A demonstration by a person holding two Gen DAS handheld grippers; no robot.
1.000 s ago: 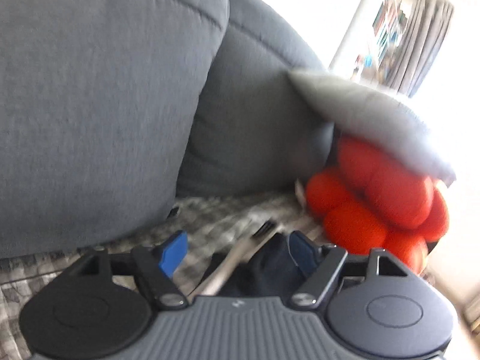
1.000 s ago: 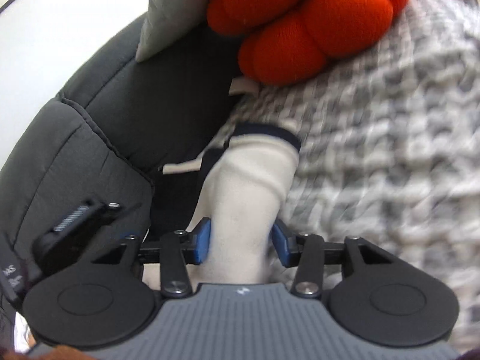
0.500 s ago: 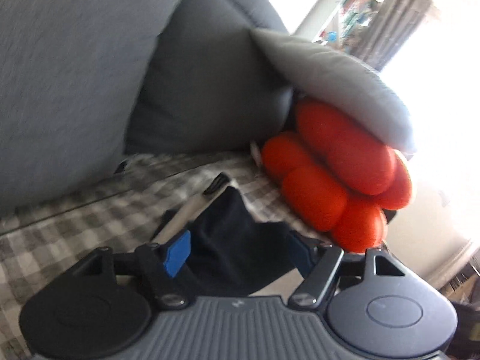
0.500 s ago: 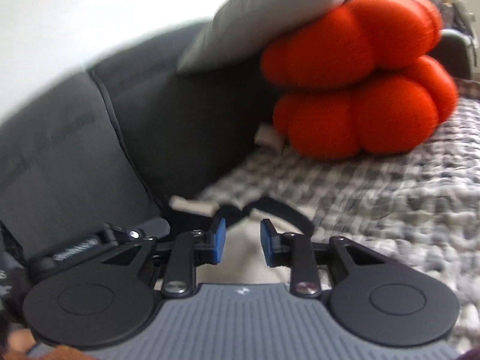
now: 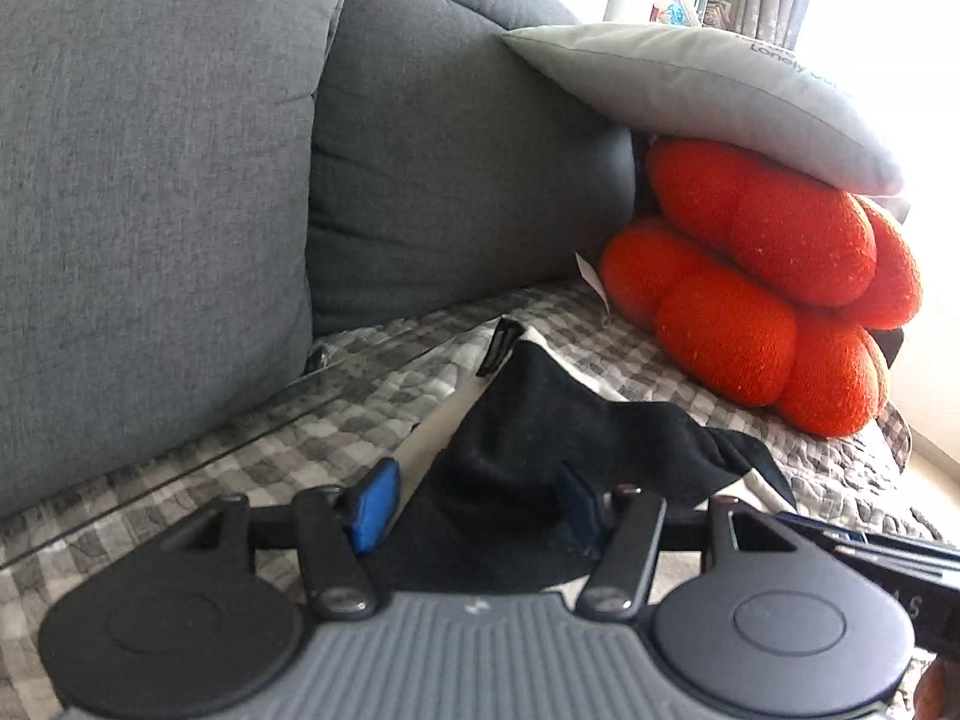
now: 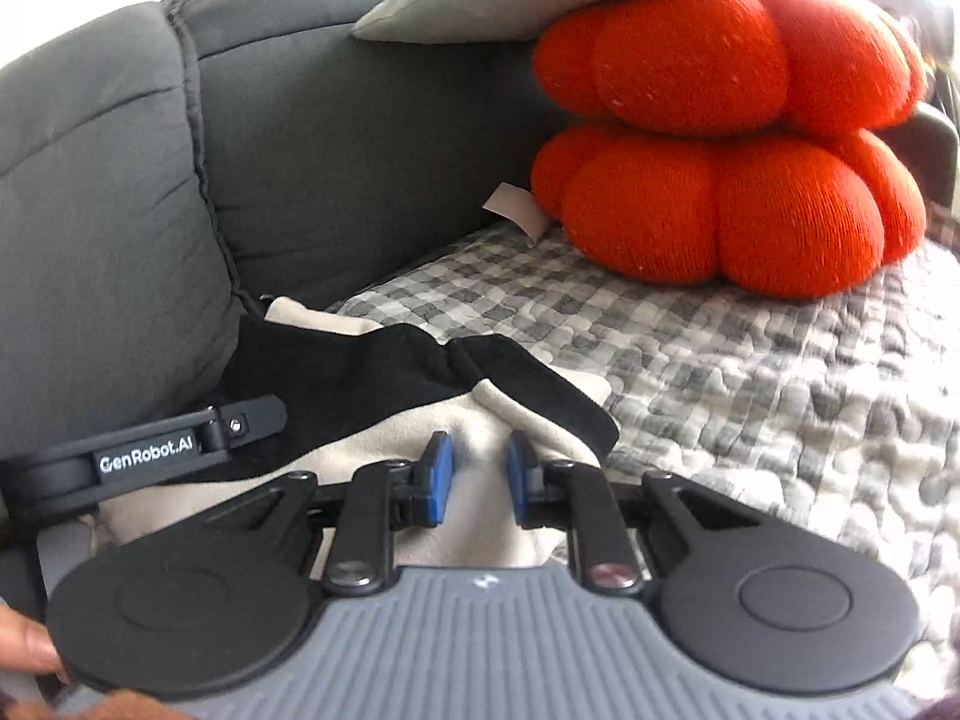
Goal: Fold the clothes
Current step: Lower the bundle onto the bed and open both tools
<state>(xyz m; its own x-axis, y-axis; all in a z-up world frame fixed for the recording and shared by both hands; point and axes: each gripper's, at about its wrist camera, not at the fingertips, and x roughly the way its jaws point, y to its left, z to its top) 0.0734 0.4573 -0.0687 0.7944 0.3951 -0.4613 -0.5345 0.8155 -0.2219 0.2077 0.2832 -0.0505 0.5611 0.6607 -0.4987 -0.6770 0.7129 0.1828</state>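
- Your left tongs are closing, with the black part of the cloth between them.
- Your right tongs pinch its cream part.
- The cloth lies on the checked sofa cover, near the orange cushion.

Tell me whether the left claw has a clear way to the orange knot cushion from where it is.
Probably not directly: the left claw is closing around the black-and-cream garment, which lies between it and the orange knot cushion.
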